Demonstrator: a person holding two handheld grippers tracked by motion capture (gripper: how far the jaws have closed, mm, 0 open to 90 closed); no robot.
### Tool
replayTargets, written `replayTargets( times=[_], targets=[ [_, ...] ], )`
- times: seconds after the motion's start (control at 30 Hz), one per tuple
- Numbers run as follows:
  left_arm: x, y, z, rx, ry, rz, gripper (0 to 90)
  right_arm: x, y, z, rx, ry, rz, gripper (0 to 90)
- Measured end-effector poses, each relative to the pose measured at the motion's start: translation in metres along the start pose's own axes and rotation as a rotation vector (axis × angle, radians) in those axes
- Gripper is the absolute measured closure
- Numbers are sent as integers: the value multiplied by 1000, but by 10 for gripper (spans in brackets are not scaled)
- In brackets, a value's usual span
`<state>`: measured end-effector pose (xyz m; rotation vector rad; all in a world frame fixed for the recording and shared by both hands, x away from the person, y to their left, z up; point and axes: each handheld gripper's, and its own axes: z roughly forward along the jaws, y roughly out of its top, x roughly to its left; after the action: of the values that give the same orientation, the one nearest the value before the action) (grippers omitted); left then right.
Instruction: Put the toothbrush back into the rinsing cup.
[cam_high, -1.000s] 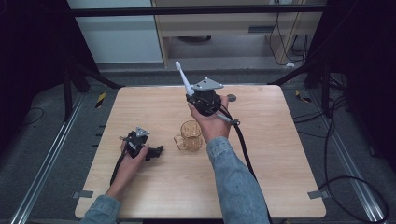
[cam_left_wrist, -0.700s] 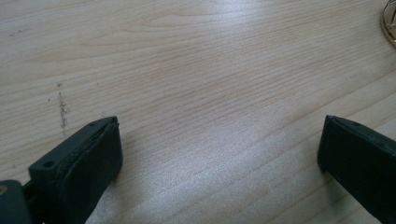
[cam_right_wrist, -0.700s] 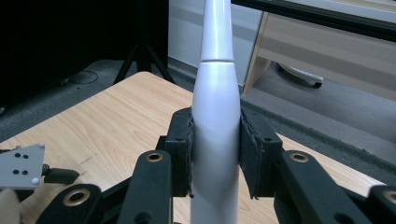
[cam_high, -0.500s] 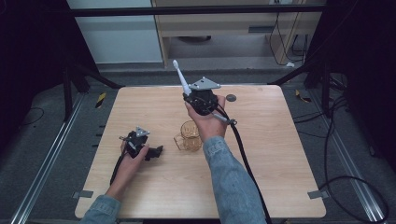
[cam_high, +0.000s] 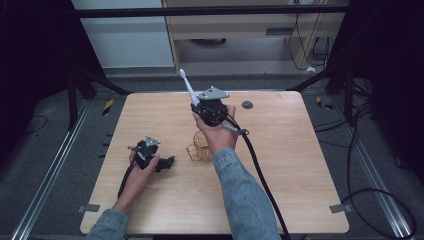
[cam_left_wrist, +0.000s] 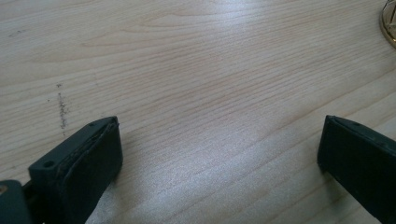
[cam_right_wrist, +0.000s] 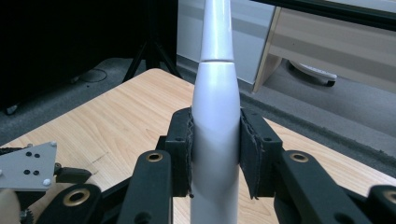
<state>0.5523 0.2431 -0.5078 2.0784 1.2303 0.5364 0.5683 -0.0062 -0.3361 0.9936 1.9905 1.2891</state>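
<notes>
- The white plastic electric toothbrush (cam_right_wrist: 215, 116) is clamped between the two black jaws of the right tool (cam_high: 207, 107), gripped at the thick part of its handle, held in the air above the far middle of the light wooden counter (cam_high: 300, 165).
- Its long axis runs lengthways out of the jaws; in the high view it (cam_high: 187, 87) slants up and away toward the counter's far left, narrow head end farthest from the hand.
- In the right gripper view the brush head is cut off by the top edge and the handle's lower end is hidden behind the jaws, so the bristles cannot be made out there.
- The left tool (cam_high: 165, 162) rests low on the near left of the counter, its jaws spread wide apart over bare wood (cam_left_wrist: 210, 93).
- A clear amber faceted glass cup (cam_high: 199, 149) stands near the counter's middle, partly covered by the right hand (cam_high: 217, 132); whether they touch cannot be told.
- A small dark round disc (cam_high: 247, 105) lies near the far edge; what it is cannot be told.
</notes>
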Motion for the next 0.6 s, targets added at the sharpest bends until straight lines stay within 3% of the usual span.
replayTargets(
  times=[0.6],
  targets=[
    [0, 0, 0, 0, -1, 1, 0, 4, -13, 9, 19, 9, -3, 668]
  ],
)
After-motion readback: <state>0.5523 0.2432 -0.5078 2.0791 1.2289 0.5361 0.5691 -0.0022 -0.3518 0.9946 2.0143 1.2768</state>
